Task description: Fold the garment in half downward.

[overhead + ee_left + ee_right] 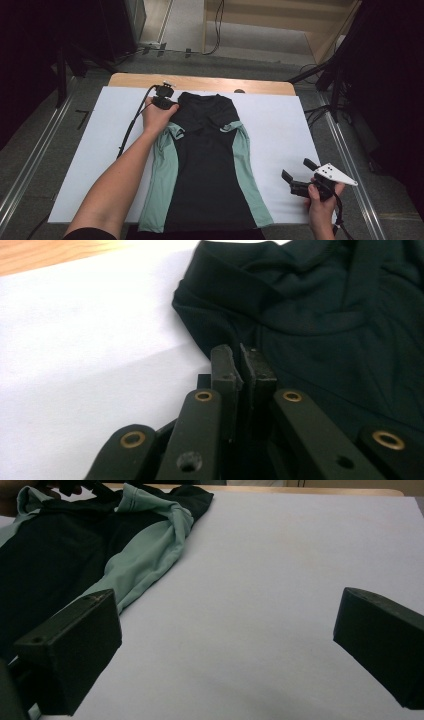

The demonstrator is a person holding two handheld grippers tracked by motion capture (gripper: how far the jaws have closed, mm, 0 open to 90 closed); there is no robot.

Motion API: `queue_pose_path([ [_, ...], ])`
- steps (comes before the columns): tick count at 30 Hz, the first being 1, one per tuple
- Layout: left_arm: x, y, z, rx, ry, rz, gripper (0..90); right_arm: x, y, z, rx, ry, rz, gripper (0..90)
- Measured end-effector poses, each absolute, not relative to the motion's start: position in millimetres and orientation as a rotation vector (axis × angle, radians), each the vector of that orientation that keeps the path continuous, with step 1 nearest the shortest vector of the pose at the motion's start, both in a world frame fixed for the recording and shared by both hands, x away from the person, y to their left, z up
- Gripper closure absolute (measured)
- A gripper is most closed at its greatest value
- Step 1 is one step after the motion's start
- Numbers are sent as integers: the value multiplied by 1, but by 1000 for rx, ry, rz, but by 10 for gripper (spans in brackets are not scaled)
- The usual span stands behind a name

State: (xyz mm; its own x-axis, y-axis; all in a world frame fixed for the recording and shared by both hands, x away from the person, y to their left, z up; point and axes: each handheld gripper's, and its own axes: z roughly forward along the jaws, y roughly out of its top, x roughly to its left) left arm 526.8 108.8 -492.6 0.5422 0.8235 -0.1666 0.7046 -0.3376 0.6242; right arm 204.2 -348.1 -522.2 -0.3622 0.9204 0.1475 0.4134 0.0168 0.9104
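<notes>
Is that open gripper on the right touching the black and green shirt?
Apart. The high view shows the right gripper over bare white sheet, clear of the black and green shirt.

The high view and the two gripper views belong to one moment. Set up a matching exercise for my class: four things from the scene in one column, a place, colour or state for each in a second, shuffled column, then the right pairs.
Things
1. left gripper
2. right gripper
3. shirt's side panels
4. white sheet

Descriptions
A. mint green
B. jaws wide apart above bare sheet
C. spread over the wooden table, under the shirt
D. jaws closed at the shirt's far left corner

Pairs: 1-D, 2-B, 3-A, 4-C
</notes>
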Motion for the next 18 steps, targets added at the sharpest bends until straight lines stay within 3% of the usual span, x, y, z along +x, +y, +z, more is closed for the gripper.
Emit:
queue_pose_path([
  [18,498,113,-458,1986,1070,241,876,208,-347,-513,1400,1789,1298,0],
])
